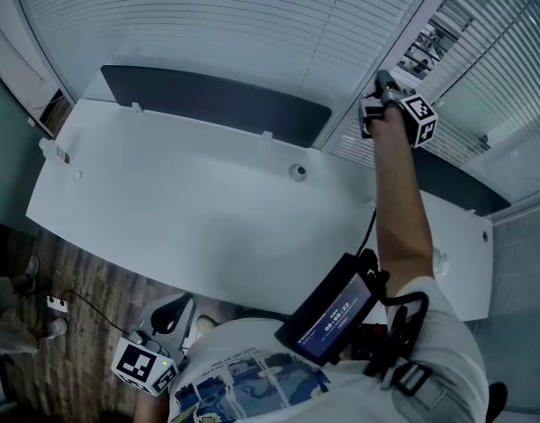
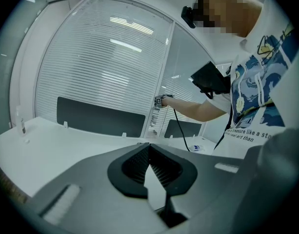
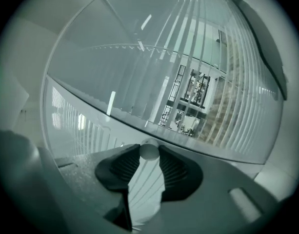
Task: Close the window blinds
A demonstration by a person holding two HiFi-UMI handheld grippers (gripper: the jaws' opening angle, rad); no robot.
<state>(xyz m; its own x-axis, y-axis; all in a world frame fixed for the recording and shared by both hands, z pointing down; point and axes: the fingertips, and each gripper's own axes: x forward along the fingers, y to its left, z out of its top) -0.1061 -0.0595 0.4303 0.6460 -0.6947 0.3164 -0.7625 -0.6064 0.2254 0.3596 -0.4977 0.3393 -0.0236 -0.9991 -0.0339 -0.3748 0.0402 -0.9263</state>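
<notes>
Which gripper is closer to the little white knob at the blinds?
Right. The right gripper has the white knob between its jaw tips, up at the blinds. The left gripper sits low at the near side of the desk, far from it.

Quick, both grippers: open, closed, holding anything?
Left gripper: closed, empty.
Right gripper: closed on the blind's white knob.

An office workroom. A long white desk [image 1: 208, 227] runs along the wall, with a dark divider panel [image 1: 217, 104] clipped upright to its far edge and a round cable port [image 1: 298, 172] set into the top. Behind it stand glass partition walls hung with horizontal blinds [image 1: 208, 25]. The wood-pattern floor [image 1: 76, 267] carries a power strip [image 1: 56, 304]. Strip lights [image 2: 125, 45] reflect in the glass.
</notes>
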